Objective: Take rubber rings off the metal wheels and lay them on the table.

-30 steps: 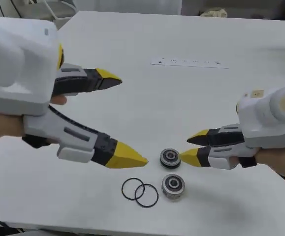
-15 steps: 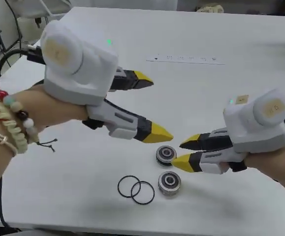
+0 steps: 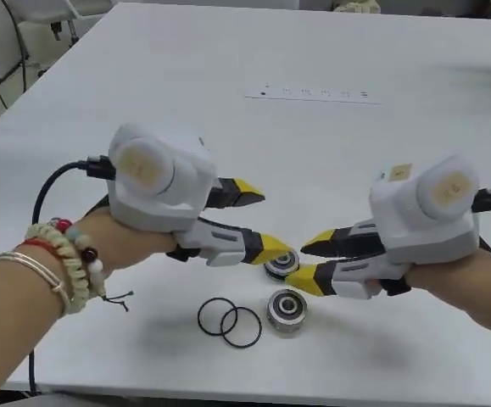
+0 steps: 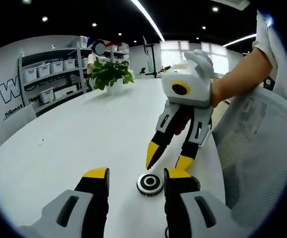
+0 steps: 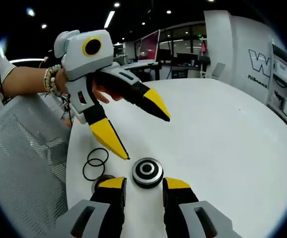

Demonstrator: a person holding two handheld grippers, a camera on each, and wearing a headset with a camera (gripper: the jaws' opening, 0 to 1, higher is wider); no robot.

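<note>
In the head view we see the left gripper (image 3: 264, 222) with its jaws spread wide and its lower tip just over the far wheel (image 3: 281, 264) on the white desk (image 3: 355, 170). The right gripper (image 3: 311, 263) points in from the opposite side, jaws parted and holding nothing, with its lower tip just beside that wheel. The near wheel (image 3: 287, 310) lies close in front. Two black rings (image 3: 229, 321) lie flat and overlapping just left of it.

In the left gripper view our own jaws stand apart. The far wheel sits on the desk between their tips, and the right gripper points down at it from beyond.

In the right gripper view the jaws are apart, with the dark-rimmed far wheel just beyond the gap. The near wheel peeks from behind the left-hand jaw, with the rings beside it.
</note>
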